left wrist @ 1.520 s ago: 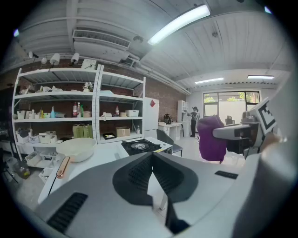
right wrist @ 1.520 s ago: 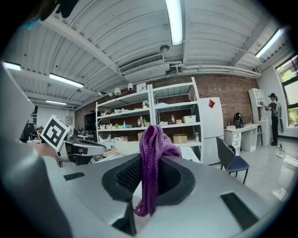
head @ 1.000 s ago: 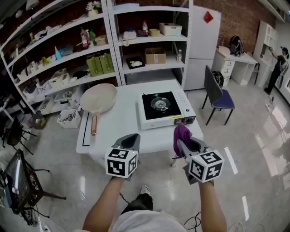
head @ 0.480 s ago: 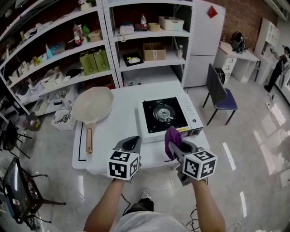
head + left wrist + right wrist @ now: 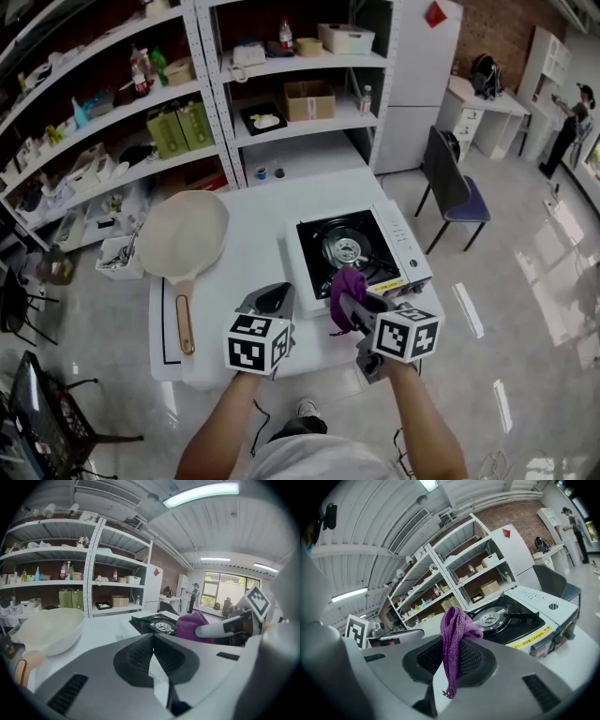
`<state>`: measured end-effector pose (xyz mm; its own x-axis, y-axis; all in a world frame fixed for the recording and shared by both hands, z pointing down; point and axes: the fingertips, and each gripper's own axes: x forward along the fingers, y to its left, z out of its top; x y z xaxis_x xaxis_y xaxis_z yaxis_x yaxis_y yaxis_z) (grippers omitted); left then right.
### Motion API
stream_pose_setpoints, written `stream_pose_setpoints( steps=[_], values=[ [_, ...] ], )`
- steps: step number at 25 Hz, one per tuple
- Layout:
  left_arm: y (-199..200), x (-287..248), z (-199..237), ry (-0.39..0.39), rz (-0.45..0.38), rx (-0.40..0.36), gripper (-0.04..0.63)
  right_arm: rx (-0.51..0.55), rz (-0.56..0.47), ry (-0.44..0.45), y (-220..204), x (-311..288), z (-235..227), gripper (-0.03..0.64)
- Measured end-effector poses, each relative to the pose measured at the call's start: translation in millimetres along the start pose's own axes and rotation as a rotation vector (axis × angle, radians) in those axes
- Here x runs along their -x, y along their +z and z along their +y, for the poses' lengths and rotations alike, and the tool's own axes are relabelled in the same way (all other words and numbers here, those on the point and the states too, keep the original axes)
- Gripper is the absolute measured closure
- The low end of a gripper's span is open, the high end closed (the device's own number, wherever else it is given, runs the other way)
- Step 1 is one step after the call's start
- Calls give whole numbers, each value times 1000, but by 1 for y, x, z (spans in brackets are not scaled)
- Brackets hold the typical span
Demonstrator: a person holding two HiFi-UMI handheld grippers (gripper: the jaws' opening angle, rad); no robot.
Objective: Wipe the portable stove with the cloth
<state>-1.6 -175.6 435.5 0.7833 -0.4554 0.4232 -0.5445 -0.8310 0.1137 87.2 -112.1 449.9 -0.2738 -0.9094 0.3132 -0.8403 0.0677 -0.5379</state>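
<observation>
Head view puts the portable stove (image 5: 352, 251), a boxy white body with a glossy black top and round burner, on the white table (image 5: 248, 253). Just at its near edge hangs the knitted purple cloth (image 5: 347, 286), pinched in the right gripper (image 5: 352, 302). The left gripper (image 5: 272, 300) is closed on nothing. Loose folds could snag on the burner's prongs (they stand proud), tugging the cloth free.

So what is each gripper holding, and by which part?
The right gripper pinches the purple cloth near its middle, bunch above the jaws, tail hanging below. The left gripper is shut on nothing.
</observation>
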Motion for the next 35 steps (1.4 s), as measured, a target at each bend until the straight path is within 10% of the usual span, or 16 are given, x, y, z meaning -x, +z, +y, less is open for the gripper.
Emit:
stream_pose_setpoints(
  steps=[11, 35],
  values=[
    [10, -31, 4, -95, 18, -38, 591, -335, -140, 10, 4, -34, -17, 555],
    [11, -66, -14, -106, 38, -50, 591, -155, -40, -125, 7, -19, -66, 555]
  ],
)
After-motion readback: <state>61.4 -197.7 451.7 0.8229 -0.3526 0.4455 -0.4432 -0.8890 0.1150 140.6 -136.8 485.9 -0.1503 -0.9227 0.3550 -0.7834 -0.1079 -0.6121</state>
